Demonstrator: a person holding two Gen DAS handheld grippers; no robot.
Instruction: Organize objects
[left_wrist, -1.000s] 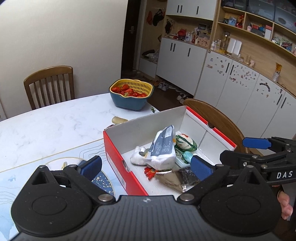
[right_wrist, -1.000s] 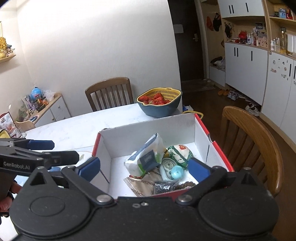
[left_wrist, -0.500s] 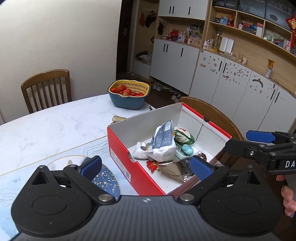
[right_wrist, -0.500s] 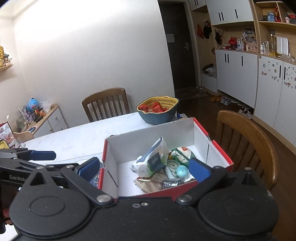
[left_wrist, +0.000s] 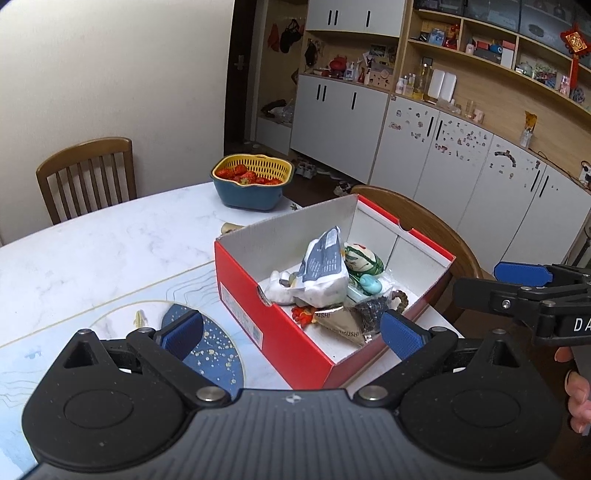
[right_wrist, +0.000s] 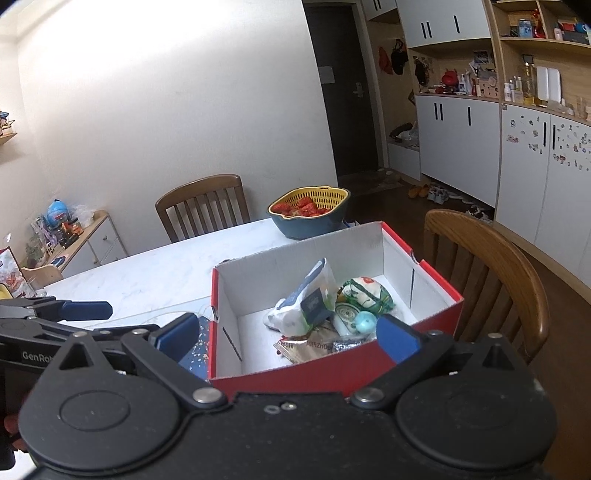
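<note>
White marble dining table (left_wrist: 92, 251) nearly bare. Loose items, among them a crumpled white-and-blue packet (left_wrist: 325, 273) and a small teal ball (right_wrist: 365, 320), already gathered inside open red cardboard shoebox (left_wrist: 273, 325) near right edge. Left gripper (left_wrist: 291, 332) and right gripper (right_wrist: 284, 334) both released, grasping nothing, hovering near box. Probably nearly finished.

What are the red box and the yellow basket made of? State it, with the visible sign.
Red box: apparently cardboard, glossy red outside, matte white inside, with thin folded walls. Yellow basket: seemingly moulded plastic, its wall a slotted grid, nested in a smooth blue bowl.
</note>
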